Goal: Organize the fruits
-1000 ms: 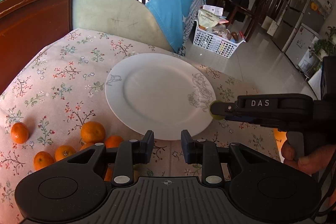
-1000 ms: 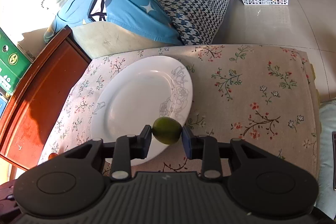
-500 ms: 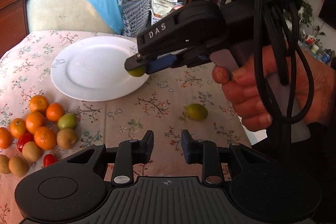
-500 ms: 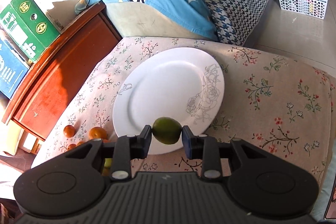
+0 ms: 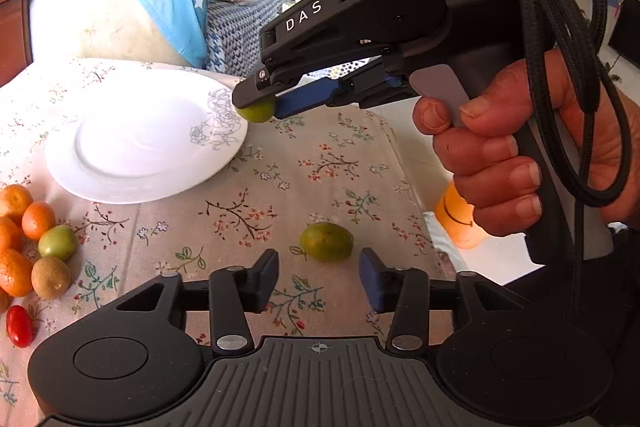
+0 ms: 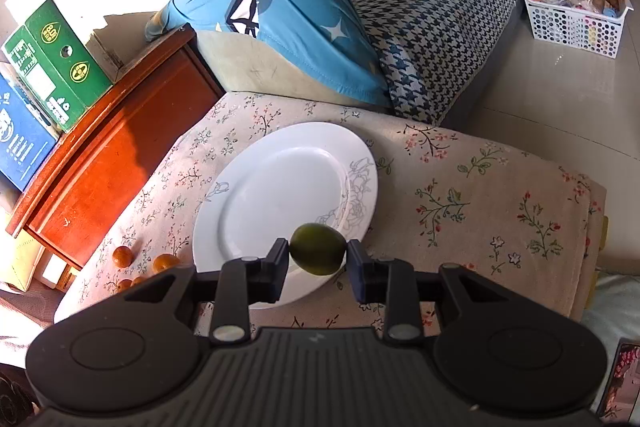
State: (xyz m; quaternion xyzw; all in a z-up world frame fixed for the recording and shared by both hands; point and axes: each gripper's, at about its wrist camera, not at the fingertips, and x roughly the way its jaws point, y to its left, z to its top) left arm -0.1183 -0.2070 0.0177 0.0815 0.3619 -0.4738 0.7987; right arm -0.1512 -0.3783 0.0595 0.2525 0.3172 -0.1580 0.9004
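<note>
Since half a second ago, the left gripper (image 5: 319, 275) has closed in on the loose green fruit (image 5: 327, 241) lying on the floral cloth (image 5: 280, 187), and its jaws are opening, the fruit just ahead of them, untouched; the right gripper (image 6: 317, 254) pinches another green fruit (image 6: 318, 248) above the near rim of the white plate (image 6: 260, 203). Oranges (image 5: 36, 219) and other fruits cluster left of the plate.
</note>
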